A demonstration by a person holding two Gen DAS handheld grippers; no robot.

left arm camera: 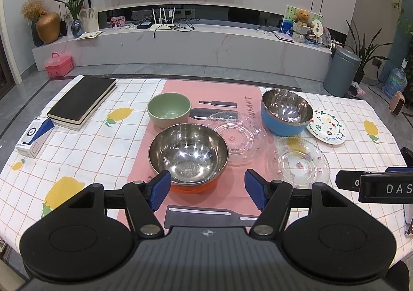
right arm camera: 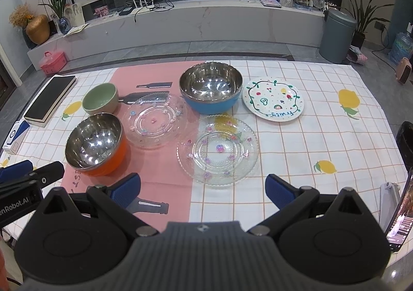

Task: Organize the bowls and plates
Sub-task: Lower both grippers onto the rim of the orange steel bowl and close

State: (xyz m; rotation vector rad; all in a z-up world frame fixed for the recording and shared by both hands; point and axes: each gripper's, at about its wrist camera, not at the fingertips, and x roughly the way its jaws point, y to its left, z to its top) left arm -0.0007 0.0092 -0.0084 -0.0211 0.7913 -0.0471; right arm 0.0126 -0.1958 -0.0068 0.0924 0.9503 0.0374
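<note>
**Op A:** Status: I judge nothing sorted yet. Three bowls sit apart on the table (right arm camera: 322,115): orange-sided steel bowl (right arm camera: 96,145) nearest left, green ceramic bowl (right arm camera: 100,98) just behind it, blue-sided steel bowl (right arm camera: 211,88) further back, near the middle. Three plates lie single, unstacked: two clear glass plates, the left one (right arm camera: 155,121) and the near one (right arm camera: 218,150), and a painted fruit plate (right arm camera: 274,100) just right of the blue bowl.

**Op B:** Tongs?

**Op A:** Left tongs (left arm camera: 207,189) spread wide, empty, low in front of the orange bowl (left arm camera: 188,155). Right tongs (right arm camera: 202,190) also spread, empty, in front of the near glass plate. All stacking remains, by my reading.

**Op B:** View differences?

**Op A:** The right wrist view shows the fruit plate whole, lettering legible, plus a phone (right arm camera: 402,216) at the right edge. The left wrist view shows the black book (left arm camera: 82,102) and small blue-and-white box (left arm camera: 34,137) in full; there the fruit plate (left arm camera: 326,127) is partly hidden behind the blue bowl (left arm camera: 285,112).
</note>
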